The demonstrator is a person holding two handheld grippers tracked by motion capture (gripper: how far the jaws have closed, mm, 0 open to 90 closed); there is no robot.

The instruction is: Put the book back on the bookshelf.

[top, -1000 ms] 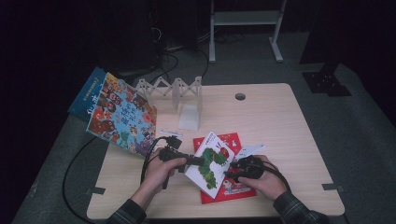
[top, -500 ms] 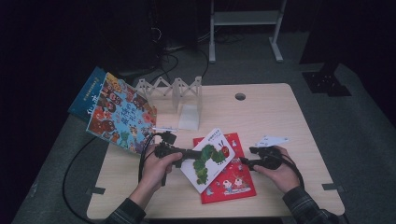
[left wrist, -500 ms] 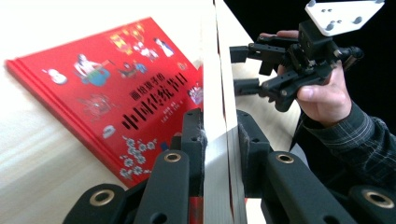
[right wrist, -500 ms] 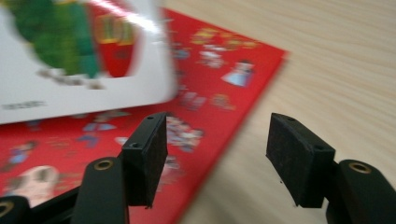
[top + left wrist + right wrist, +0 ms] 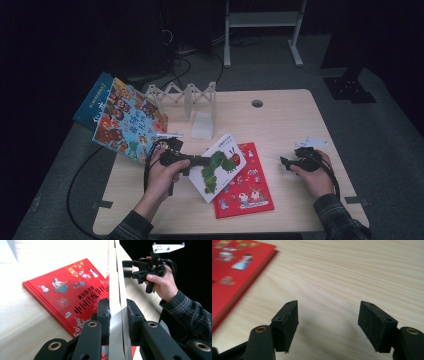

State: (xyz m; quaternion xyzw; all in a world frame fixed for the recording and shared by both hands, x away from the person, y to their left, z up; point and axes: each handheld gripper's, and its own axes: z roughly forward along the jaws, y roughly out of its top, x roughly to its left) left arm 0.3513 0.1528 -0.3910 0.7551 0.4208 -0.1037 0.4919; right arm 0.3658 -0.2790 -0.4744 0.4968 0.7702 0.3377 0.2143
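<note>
Nearest, toward the desk's [image 5: 280, 120] front edge, the left gripper [image 5: 192, 161] has its jaws clamped on the edge of the caterpillar book [image 5: 218, 166], whose far side rests tilted on the red book [image 5: 247, 187] lying flat. Toward the right edge, the right gripper [image 5: 286, 163] is empty, its jaws having just been opening, well apart from both books. Farther back, near the left corner, a white folding rack [image 5: 184, 95] stands, with colourful books [image 5: 125, 120] overhanging the edge
</note>
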